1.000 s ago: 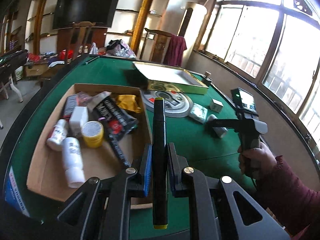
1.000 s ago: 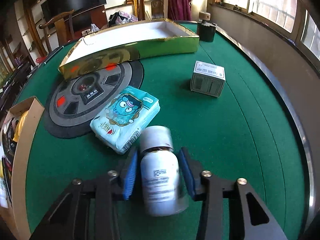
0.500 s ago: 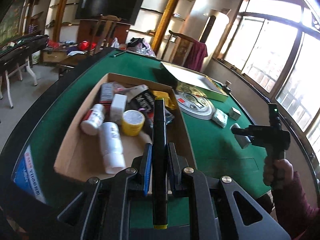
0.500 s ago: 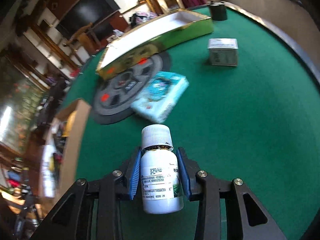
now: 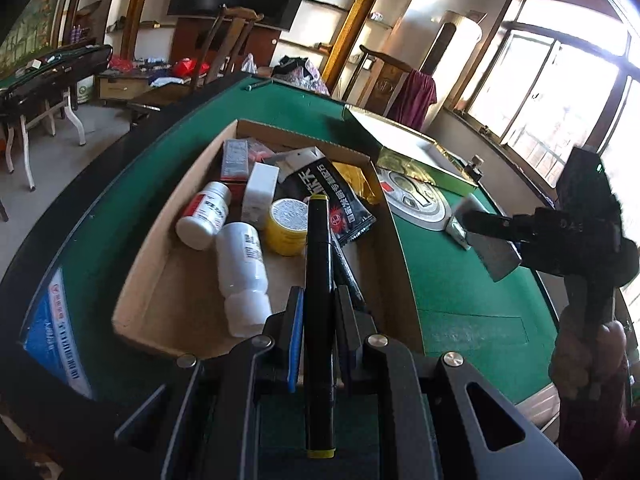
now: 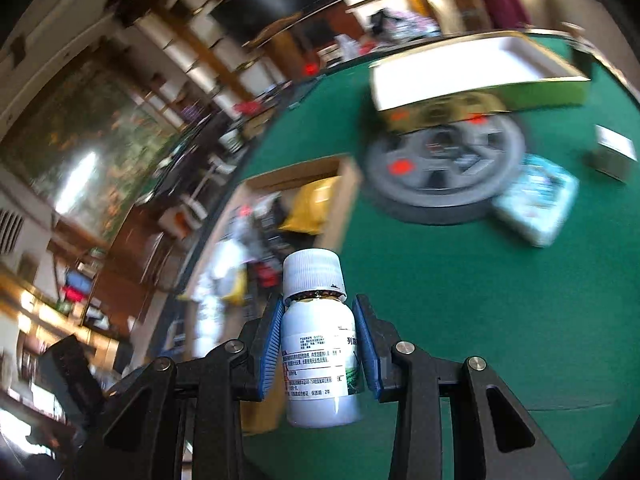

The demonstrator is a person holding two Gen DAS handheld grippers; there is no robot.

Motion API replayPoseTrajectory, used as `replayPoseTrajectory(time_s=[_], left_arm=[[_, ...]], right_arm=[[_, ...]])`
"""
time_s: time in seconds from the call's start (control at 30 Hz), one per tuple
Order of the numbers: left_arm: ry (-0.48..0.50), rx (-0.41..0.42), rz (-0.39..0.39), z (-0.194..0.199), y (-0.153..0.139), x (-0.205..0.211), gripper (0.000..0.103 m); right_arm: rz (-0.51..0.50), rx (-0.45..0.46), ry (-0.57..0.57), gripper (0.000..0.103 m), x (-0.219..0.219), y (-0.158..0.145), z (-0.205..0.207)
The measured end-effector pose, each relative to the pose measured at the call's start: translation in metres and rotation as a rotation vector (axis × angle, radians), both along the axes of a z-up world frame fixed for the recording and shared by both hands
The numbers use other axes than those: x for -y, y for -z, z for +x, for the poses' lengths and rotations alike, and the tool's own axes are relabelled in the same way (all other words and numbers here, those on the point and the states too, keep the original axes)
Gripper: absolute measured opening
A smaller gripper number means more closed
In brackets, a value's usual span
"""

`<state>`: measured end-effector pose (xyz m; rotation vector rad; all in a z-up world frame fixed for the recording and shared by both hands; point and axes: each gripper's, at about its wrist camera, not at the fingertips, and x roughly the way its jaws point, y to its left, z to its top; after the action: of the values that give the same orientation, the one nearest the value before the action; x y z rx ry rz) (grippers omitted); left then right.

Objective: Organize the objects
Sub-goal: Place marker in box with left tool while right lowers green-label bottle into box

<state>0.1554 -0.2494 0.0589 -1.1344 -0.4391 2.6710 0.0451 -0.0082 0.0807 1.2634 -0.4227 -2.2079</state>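
Left gripper [image 5: 318, 312] clamps a black marker [image 5: 319, 280] with yellow ends, held lengthwise between the fingers above the near edge of the cardboard box [image 5: 160, 280]. The box holds two white bottles [image 5: 242, 264], a yellow jar [image 5: 287, 220], a black packet [image 5: 332, 196] and small cartons. Right gripper [image 6: 318, 344] grips a white bottle [image 6: 316, 344] by its body, cap forward, over green felt [image 6: 480, 300] beside the box [image 6: 340, 200]; background blurred
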Motion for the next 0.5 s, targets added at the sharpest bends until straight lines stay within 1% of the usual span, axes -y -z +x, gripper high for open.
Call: replayPoseTrajectory(time_s=[0.13,0.27,0.37,0.5], left_arm=[[-0.021,0.048,0.010,-0.017,0.007,-0.002,0.014],[-0.051,0.101,0.031,-0.032,0.018,-0.002,0.014],[-0.071,0.111,0.026,-0.039,0.021,-0.003,0.014],[-0.078,0.109,0.018,-0.048,0.024,-0.007,0.015]], right_arm=[[0.027,0.013,-0.067,0.039,0.043,0.006,-0.006],[0.096,0.020,-0.103,0.039,0.076,0.018,-0.011],[0.171,0.008,-0.103,0.039,0.091,0.028,-0.016],[0.240,0.007,-0.091,0.039,0.100,0.040,-0.027]])
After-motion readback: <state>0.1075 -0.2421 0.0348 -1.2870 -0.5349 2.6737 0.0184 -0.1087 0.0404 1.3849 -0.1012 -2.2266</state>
